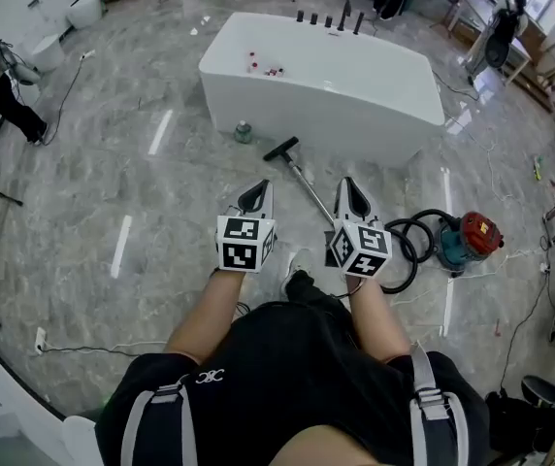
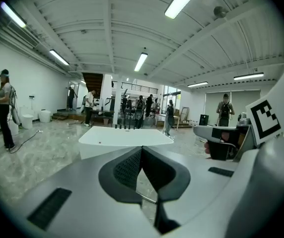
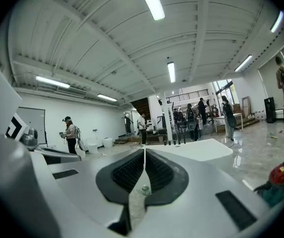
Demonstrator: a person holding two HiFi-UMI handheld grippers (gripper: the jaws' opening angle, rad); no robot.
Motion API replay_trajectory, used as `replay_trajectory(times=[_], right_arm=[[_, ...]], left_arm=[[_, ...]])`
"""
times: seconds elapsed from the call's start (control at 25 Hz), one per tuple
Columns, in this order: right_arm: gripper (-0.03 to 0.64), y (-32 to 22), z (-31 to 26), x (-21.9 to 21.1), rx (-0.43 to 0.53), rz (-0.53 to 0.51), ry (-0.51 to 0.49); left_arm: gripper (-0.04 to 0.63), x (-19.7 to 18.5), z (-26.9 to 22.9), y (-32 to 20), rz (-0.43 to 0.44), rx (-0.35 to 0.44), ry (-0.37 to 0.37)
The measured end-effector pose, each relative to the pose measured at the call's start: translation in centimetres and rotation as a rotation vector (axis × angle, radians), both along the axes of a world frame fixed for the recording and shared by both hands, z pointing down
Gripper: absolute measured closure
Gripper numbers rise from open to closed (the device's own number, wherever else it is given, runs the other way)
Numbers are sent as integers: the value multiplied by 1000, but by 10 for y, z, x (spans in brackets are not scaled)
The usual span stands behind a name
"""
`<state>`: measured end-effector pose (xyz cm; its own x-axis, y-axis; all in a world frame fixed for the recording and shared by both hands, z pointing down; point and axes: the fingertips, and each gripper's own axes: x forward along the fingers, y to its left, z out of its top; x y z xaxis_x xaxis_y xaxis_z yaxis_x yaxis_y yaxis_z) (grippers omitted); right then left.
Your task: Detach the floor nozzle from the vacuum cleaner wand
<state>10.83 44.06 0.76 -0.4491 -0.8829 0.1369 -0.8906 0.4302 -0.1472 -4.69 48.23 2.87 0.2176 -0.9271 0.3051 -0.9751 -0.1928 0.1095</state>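
A black floor nozzle (image 1: 280, 149) lies on the marble floor in front of the white bathtub (image 1: 321, 90). It sits on the end of a thin metal wand (image 1: 307, 185) that runs back toward me. A black hose (image 1: 415, 246) leads from there to the red and teal vacuum cleaner (image 1: 467, 240) at the right. My left gripper (image 1: 255, 196) and right gripper (image 1: 352, 198) are held side by side above the floor, both shut with nothing in them. The wand passes between them, well below. In the left gripper view the left gripper (image 2: 141, 150) points at the tub (image 2: 124, 138).
A small green-grey can (image 1: 244, 132) stands by the tub's near left corner. Faucet fittings (image 1: 328, 19) line the tub's far rim. Cables trail over the floor at left and right. People stand far off around the hall (image 2: 4, 108).
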Motion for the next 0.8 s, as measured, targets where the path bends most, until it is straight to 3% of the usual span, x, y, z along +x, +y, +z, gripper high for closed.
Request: replay_trajectory(times=[0.36,0.8], right_arm=[[609,-117,-5,-19,10,-17,-72],[609,-275,-11,15,-5,-97,-121]], left_arm=[[586,-13,-12,-108,-2,-2,-36],[586,45,-24,-276,-7,-22,-55]])
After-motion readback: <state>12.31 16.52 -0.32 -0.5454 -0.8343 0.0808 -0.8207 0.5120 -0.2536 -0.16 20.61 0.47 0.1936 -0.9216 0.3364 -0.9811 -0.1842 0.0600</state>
